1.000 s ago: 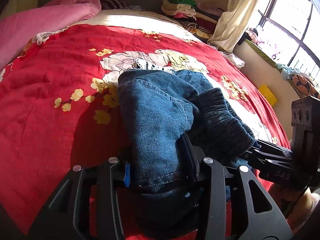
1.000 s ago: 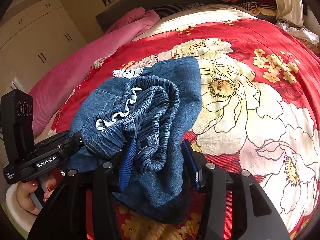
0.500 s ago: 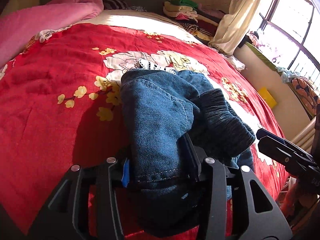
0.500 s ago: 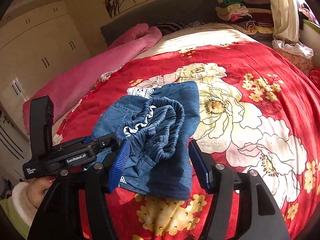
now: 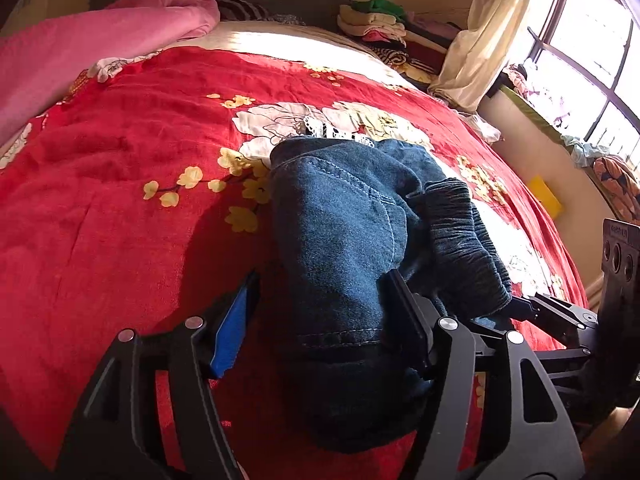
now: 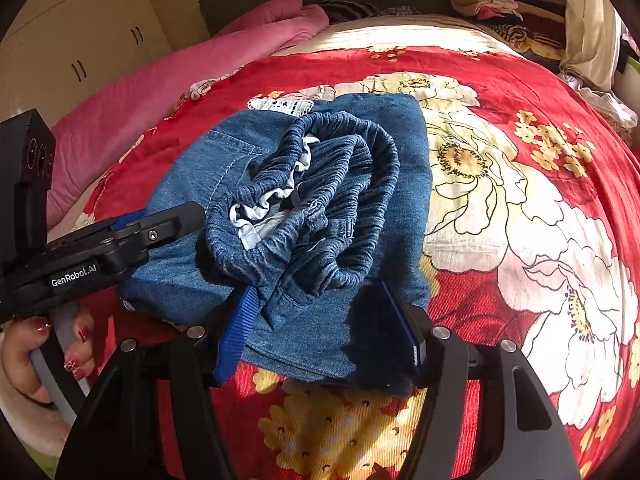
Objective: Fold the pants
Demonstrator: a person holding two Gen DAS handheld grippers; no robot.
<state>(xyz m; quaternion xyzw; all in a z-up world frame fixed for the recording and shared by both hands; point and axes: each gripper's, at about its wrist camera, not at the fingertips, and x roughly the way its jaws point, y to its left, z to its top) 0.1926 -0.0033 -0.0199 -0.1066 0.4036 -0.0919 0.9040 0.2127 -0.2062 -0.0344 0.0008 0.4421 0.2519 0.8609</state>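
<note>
While the folded blue denim pants (image 5: pixel 344 248) lie on our red floral bedspread (image 5: pixel 120 220), our left gripper (image 5: pixel 320 308) has just widened, apparently releasing them; right gripper (image 6: pixel 320 320) straddles them open. "GenRobot.AI" shows.

Both wrist views close above jeans (image 5: pixel 340 248)

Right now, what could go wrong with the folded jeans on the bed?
1. The left gripper has just been opening, and the jeans lie between its fingers; its right finger touches the denim, so pulling back might drag the fold open.
2. The elastic waistband sits bunched and puffy on top, so it may spring up.
3. The right gripper straddles the near edge and could snag it.
</note>
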